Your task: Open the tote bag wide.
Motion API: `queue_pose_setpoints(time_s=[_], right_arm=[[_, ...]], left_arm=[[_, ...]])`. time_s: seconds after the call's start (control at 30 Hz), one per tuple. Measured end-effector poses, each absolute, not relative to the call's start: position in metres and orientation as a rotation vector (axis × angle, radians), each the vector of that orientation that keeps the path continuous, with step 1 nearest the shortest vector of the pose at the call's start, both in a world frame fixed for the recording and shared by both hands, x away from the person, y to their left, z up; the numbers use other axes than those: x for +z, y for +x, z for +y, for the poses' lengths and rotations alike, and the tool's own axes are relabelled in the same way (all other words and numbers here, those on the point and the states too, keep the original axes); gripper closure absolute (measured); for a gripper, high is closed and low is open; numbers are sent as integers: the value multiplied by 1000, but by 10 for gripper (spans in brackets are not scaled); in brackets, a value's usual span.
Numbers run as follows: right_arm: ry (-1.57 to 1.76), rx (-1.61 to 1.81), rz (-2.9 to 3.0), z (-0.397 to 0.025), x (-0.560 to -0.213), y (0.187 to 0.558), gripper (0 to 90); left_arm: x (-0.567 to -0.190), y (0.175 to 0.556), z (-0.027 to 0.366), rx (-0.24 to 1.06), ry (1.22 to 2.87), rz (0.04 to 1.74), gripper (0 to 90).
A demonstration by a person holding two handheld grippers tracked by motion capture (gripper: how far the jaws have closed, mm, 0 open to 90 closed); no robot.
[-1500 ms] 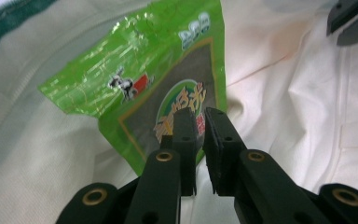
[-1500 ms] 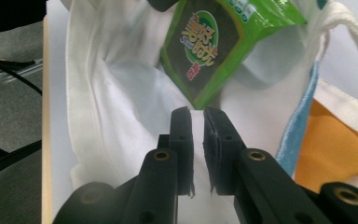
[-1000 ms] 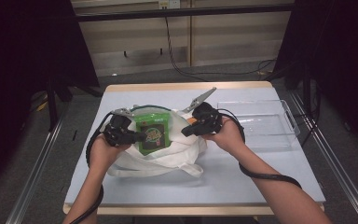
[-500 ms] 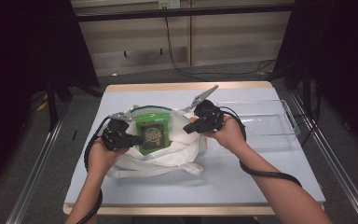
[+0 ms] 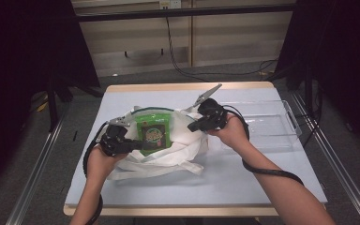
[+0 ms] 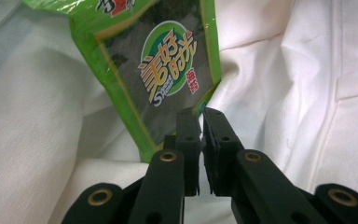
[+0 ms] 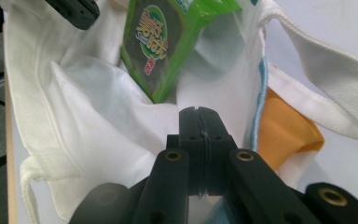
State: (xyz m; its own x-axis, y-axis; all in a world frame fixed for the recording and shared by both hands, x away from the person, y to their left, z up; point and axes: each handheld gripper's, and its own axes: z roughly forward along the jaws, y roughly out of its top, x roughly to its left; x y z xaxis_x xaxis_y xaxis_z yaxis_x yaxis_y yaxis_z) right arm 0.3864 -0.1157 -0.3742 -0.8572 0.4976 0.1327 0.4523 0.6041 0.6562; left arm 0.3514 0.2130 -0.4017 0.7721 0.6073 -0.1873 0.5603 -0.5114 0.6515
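A green snack packet (image 5: pixel 153 131) stands in the open mouth of a white tote bag (image 5: pixel 178 150) on the table. My left gripper (image 5: pixel 133 144) is shut on the packet's lower corner; in the left gripper view the packet (image 6: pixel 168 60) runs down between the nearly closed jaws (image 6: pixel 201 116), with bag cloth (image 6: pixel 307 70) around it. My right gripper (image 5: pixel 192 126) is at the bag's right rim. In the right gripper view it (image 7: pixel 199 114) is shut, pinching white bag fabric (image 7: pixel 98 93), and the packet (image 7: pixel 161 42) leans just beyond.
A clear plastic tray (image 5: pixel 293 126) lies to the right of the bag. Something orange (image 7: pixel 284 135) shows inside the bag by a blue-trimmed edge. The pale table top (image 5: pixel 243 183) has bare room in front. Metal rails run along both sides of the table.
The left gripper and packet have sunk slightly toward the bag. The right gripper rose a little at the rim, then held its grip.
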Motion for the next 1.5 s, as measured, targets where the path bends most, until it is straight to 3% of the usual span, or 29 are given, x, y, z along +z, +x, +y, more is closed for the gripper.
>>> queue_pose_setpoints(time_s=[1.5], right_arm=[[884,1085,2725,-129,-380,398,879]], left_arm=[[-424,332,220,82,2288,867,868]])
